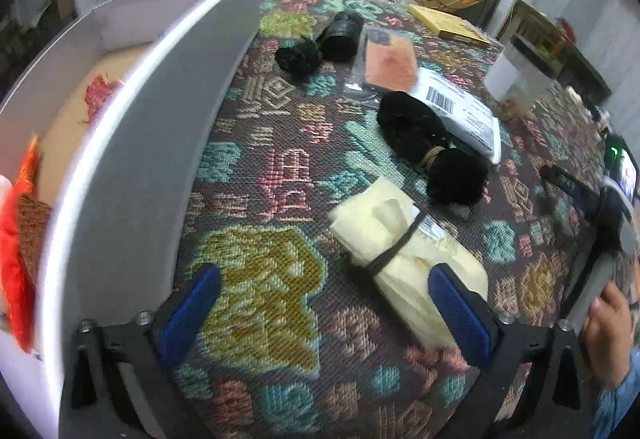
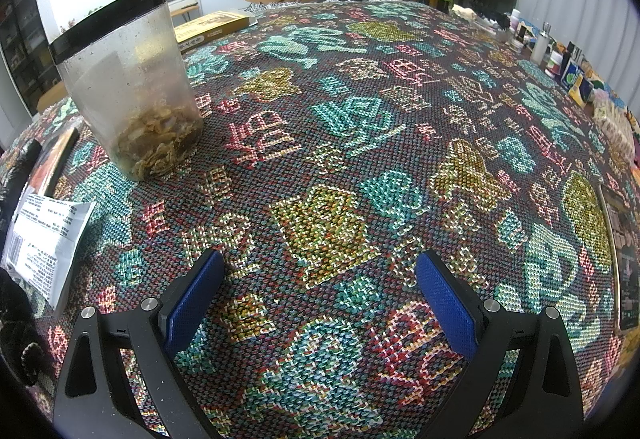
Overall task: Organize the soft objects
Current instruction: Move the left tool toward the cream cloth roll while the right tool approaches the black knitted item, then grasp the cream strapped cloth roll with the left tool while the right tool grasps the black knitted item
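Note:
My left gripper (image 1: 324,279) is open and empty, low over the patterned tablecloth. A pale yellow folded cloth bundle (image 1: 404,259) tied with a dark band lies just ahead; its near end sits by my right fingertip (image 1: 460,311). Beyond it lies a black fluffy bundle (image 1: 432,147) tied with twine, and further back two black rolled items (image 1: 320,47). A white storage box (image 1: 132,143) stands to the left, holding a cream cushion (image 1: 80,111) and orange fabric (image 1: 16,239). My right gripper (image 2: 316,271) is open and empty over bare tablecloth.
A white labelled plastic bag (image 1: 460,111) and an orange packet (image 1: 390,63) lie behind the black bundle. A clear jar with a black lid (image 2: 132,79) stands ahead left of the right gripper. A yellow book (image 1: 448,23) lies far back. Bottles and boxes (image 2: 560,55) crowd the right edge.

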